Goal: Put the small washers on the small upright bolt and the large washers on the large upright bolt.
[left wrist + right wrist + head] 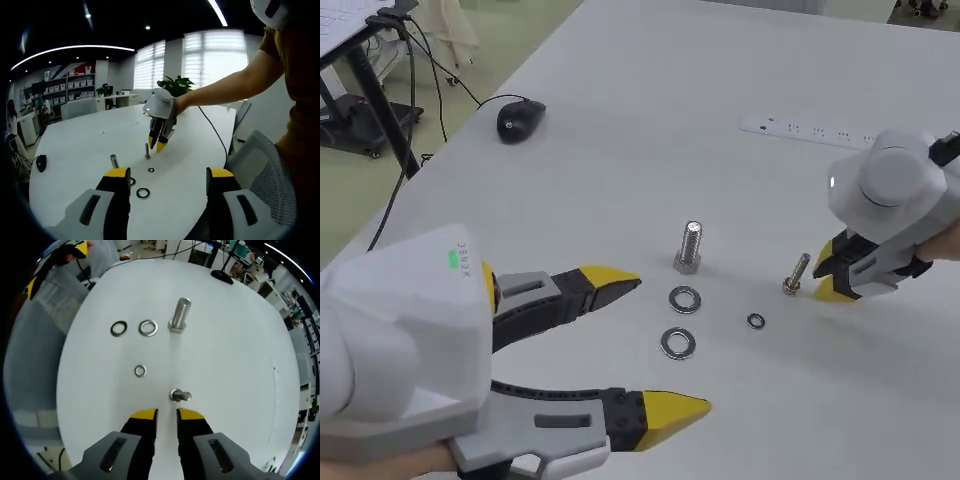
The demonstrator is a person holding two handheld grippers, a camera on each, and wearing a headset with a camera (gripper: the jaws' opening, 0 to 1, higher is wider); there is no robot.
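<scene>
on white table (650, 150), flat steel washers (684, 299)

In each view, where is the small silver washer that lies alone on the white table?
Head view: the small silver washer lies right of centre.
Left gripper view: the washer near centre.
Right gripper view: the washer left of centre.
Shared landmark: the large upright steel bolt.
</scene>
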